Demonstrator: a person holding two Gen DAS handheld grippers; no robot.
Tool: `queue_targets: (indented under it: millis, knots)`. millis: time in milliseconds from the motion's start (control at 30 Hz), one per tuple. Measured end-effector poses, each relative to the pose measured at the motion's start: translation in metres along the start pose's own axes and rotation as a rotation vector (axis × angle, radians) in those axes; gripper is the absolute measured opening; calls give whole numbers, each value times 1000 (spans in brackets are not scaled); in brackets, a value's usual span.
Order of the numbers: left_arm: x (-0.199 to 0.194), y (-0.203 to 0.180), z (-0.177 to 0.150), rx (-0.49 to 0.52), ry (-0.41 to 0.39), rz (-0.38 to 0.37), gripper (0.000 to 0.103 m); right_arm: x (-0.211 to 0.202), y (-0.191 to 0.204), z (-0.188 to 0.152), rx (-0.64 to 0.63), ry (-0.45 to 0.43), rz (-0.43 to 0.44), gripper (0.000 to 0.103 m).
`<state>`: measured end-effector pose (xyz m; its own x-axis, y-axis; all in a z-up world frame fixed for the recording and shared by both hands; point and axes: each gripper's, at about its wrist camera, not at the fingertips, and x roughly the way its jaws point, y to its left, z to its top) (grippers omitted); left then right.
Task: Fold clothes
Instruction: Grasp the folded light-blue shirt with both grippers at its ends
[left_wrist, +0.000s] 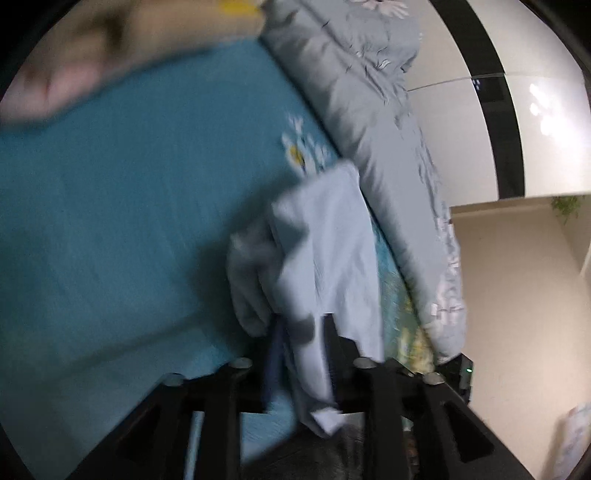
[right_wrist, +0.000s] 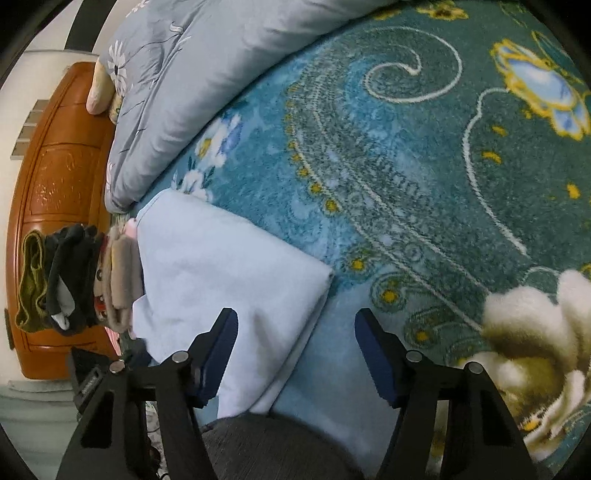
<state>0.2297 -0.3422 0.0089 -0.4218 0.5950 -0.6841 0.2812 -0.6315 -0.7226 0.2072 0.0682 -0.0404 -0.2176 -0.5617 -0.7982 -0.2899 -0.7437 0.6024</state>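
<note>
Currently my left gripper (left_wrist: 301, 343) pinches the pale blue garment (left_wrist: 325, 258) for lifting; my right gripper (right_wrist: 295, 354) gapes, 11 o'clock finger overlapping folded cloth (right_wrist: 221, 266).

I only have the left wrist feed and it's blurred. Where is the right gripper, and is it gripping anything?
Observer: The right gripper is open and grips nothing. It is over the edge of a folded light blue cloth.
Operator: Is there a finished pile near it?
Observer: Yes. A stack of folded clothes, olive, black and beige, sits right beside that cloth, in front of a wooden board.
Operator: What's under the gripper's other finger?
Observer: Only the patterned teal blanket. No garment lies on that side.
</note>
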Motion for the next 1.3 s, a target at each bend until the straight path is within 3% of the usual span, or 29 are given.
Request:
queue_targets:
  millis: [133, 200, 367, 467, 533, 667, 800, 900, 967, 1067, 1200, 1267, 1300]
  knots:
    - [24, -9, 39, 79, 13, 54, 52, 3, -10, 3, 54, -16, 86, 65]
    - [40, -13, 56, 82, 35, 31, 54, 4, -13, 4, 67, -17, 118, 47]
    - [69, -17, 74, 141, 100, 21, 56, 15, -14, 6, 90, -17, 182, 42]
    - [77, -19, 73, 190, 137, 20, 58, 20, -13, 7, 97, -11, 192, 19]
    - [78, -19, 74, 194, 151, 17, 59, 23, -10, 11, 87, 4, 194, 11]
    - [80, -16, 72, 169, 169, -5, 59, 21, 6, 33, 42, 6, 220, 9]
    - [80, -18, 63, 146, 200, -55, 59, 7, 33, 78, -44, -31, 232, 9]
    - [80, -20, 62, 150, 173, -28, 59, -3, 45, 101, -86, -61, 231, 9]
    - [81, -17, 63, 132, 153, -9, 59, -8, 46, 108, -102, -66, 219, 9]
    - [90, -16, 62, 93, 160, -38, 61, -6, 40, 111, -104, -56, 195, 9]
    - [99, -25, 59, 114, 153, -55, 63, -2, 18, 103, -54, -46, 198, 9]
    - [103, -34, 58, 143, 157, -67, 61, -1, 10, 99, -38, -38, 205, 9]
    - [106, -38, 56, 157, 161, -70, 53, -1, 7, 98, -37, -36, 201, 12]
